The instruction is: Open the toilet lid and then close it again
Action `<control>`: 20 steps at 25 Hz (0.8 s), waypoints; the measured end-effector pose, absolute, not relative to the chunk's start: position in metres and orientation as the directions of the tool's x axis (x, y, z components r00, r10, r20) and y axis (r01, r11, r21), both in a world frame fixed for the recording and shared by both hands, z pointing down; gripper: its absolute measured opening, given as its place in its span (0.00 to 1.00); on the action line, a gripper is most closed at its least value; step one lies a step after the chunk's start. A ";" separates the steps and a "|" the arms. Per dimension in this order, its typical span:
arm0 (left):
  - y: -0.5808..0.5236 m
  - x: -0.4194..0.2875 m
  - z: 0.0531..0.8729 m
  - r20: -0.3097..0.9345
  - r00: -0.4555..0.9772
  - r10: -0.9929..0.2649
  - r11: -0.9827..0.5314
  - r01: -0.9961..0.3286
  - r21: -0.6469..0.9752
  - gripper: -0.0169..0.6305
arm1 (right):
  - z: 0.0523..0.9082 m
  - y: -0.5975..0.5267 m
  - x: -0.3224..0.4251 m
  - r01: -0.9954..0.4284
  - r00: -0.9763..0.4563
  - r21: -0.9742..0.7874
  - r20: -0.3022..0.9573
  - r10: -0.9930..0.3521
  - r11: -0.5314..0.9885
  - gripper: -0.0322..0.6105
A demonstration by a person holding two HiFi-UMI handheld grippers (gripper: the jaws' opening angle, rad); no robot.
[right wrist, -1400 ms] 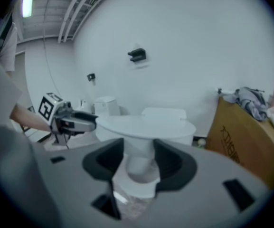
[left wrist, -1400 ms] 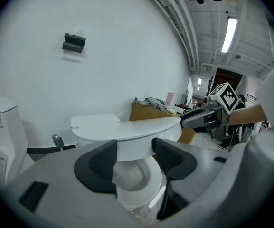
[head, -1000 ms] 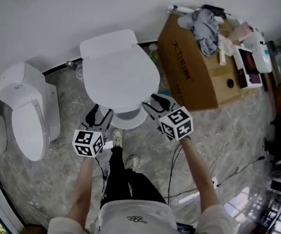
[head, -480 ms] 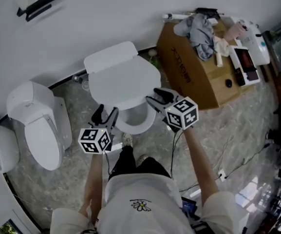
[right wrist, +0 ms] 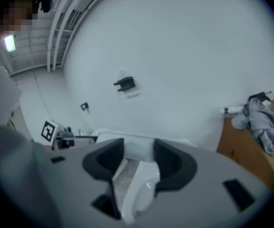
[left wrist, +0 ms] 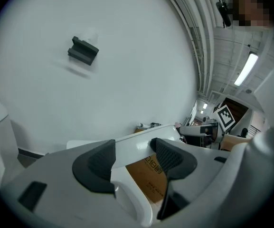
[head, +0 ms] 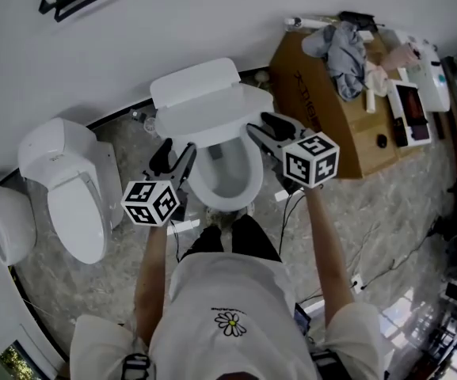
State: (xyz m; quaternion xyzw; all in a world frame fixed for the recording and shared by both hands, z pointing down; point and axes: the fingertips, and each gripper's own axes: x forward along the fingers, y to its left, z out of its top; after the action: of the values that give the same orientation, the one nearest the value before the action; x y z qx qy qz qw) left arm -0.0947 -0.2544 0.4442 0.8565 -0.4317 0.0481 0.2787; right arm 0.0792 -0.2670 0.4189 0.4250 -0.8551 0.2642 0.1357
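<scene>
You look to be at the top of the opening half: the lid [head: 211,111] stands raised, near upright in front of the tank [head: 195,79], and the bowl [head: 226,182] lies open below it. Your left tongs [left wrist: 132,148] are parted and clamp nothing; the lid's edge runs across just past their tips, and whether it touches them can't be told. Your right tongs [right wrist: 137,150] are parted about as wide and empty too, looking over the bowl with the lid beyond; from the head view they sit by the lid's right side, with the box [head: 323,93] near on that side. The lid seems to want only a little more tilt to rest against the tank. After that the closing half calls for you to catch the lid's top edge with one pair of tongs, tip it forward past its balance, and keep a jaw under it on the way down so it meets the bowl softly and doesn't drop
</scene>
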 end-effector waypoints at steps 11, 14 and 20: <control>-0.324 -0.107 0.409 0.226 0.566 -0.793 -0.427 -0.781 0.456 0.46 | 0.387 -0.340 0.072 -0.765 -0.643 -0.383 0.423 -0.638 0.518 0.36; -0.341 -0.109 0.397 0.220 0.557 -0.800 -0.446 -0.800 0.401 0.46 | 0.380 -0.356 0.070 -0.759 -0.650 -0.388 0.406 -0.642 0.523 0.36; -0.370 -0.114 0.384 0.219 0.537 -0.815 -0.448 -0.823 0.349 0.46 | 0.371 -0.385 0.066 -0.752 -0.655 -0.397 0.363 -0.663 0.526 0.36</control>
State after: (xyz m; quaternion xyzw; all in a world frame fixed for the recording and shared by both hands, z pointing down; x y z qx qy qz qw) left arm -0.1140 -0.3699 0.3845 0.8509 -0.4812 0.0098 0.2107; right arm 0.0659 -0.3851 0.3709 0.4070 -0.8695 0.2673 0.0834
